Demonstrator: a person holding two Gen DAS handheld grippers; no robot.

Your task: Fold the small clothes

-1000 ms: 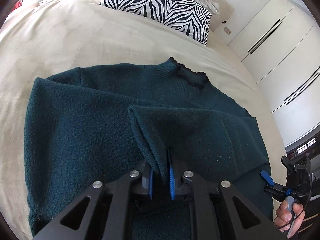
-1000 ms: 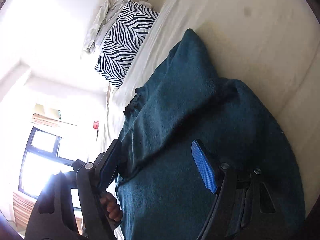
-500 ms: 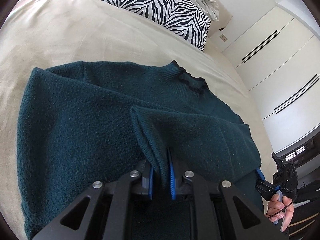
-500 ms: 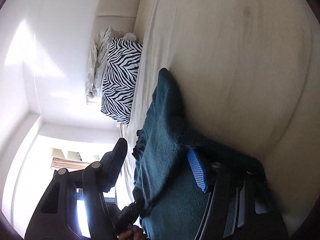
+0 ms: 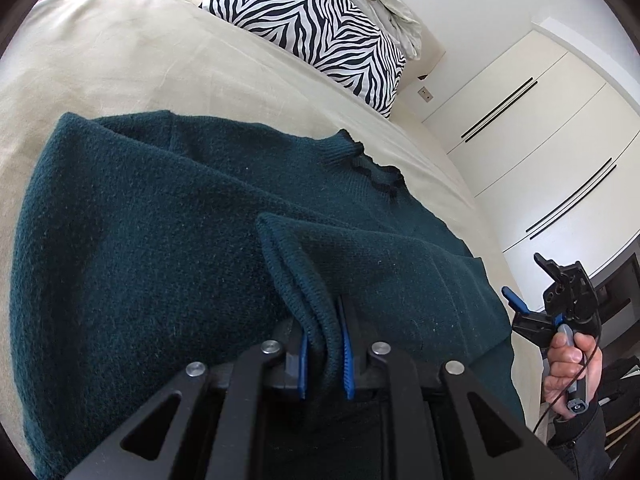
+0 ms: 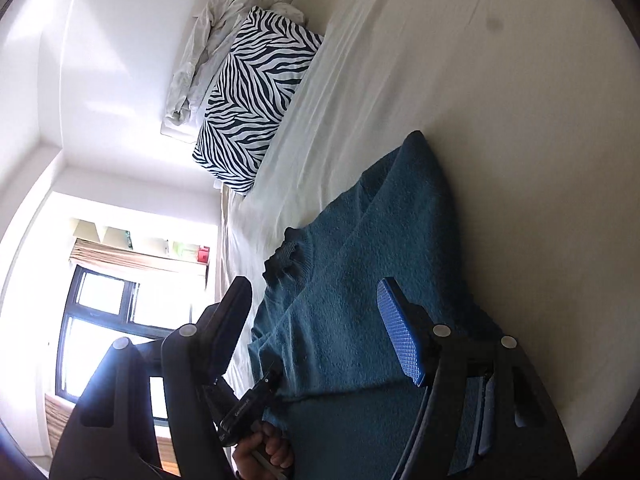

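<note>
From your left wrist camera, the dark teal knitted sweater (image 5: 168, 240) lies spread on the beige bed sheet (image 5: 140, 60), its ribbed collar (image 5: 372, 164) pointing toward the zebra-striped pillow (image 5: 316, 24). Your left claw (image 5: 325, 356) is clamped on a ribbed edge of the knit, most likely a sleeve cuff, and that strip is drawn across the body of the garment, so the first inward fold looks under way but not laid flat. At the right edge of this view, your right claw (image 5: 532, 296) hangs beside the sweater, gripping nothing. From your right wrist camera, the right claw (image 6: 316, 320) stands wide, its blue pads apart above the sweater (image 6: 360, 280), with one shoulder already turned over the chest; the pillow (image 6: 256, 100) and a crumpled pale cloth (image 6: 208, 48) sit at the head of the bed. The far side here is poorly lit, so I cannot tell whether the other sleeve is tucked. Judging from this, you have the sleeve folds partly done; the bottom-to-collar fold is left.
</note>
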